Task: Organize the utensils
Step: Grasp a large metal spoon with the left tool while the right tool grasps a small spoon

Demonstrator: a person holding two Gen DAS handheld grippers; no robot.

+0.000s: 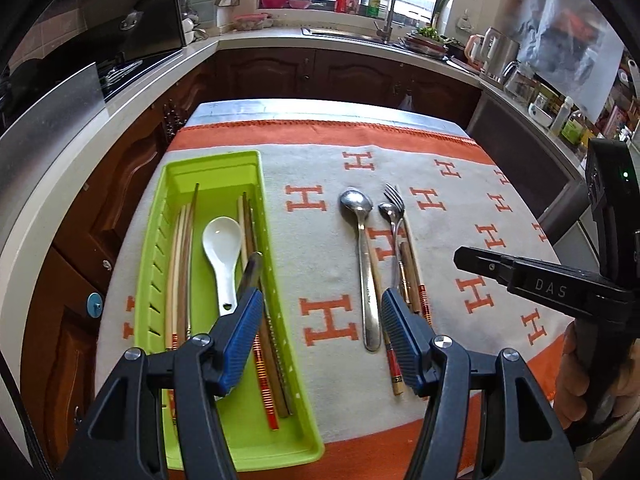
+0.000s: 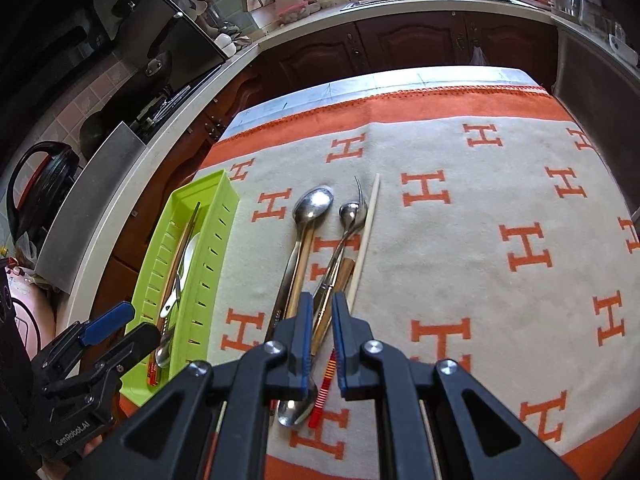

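Steel cutlery lies loose on the orange-and-cream cloth (image 1: 332, 256): a large spoon (image 1: 362, 248), a small spoon (image 1: 390, 212) and a fork (image 1: 395, 196) crossing several chopsticks (image 1: 414, 272). Just left stands the green tray (image 1: 208, 168), holding a white ceramic spoon (image 1: 222, 252) and more chopsticks. The left gripper (image 1: 320, 340) hangs with jaws spread and nothing between them. The right gripper (image 2: 322, 344) has its jaws nearly together; whether they pinch anything is unclear.

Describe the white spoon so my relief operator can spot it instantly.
Find the lime-green tray on the left of the orange-and-cream cloth. Inside it, between chopstick pairs, lies the white spoon, bowl pointing away. It is the tray's only white, ceramic-looking piece.
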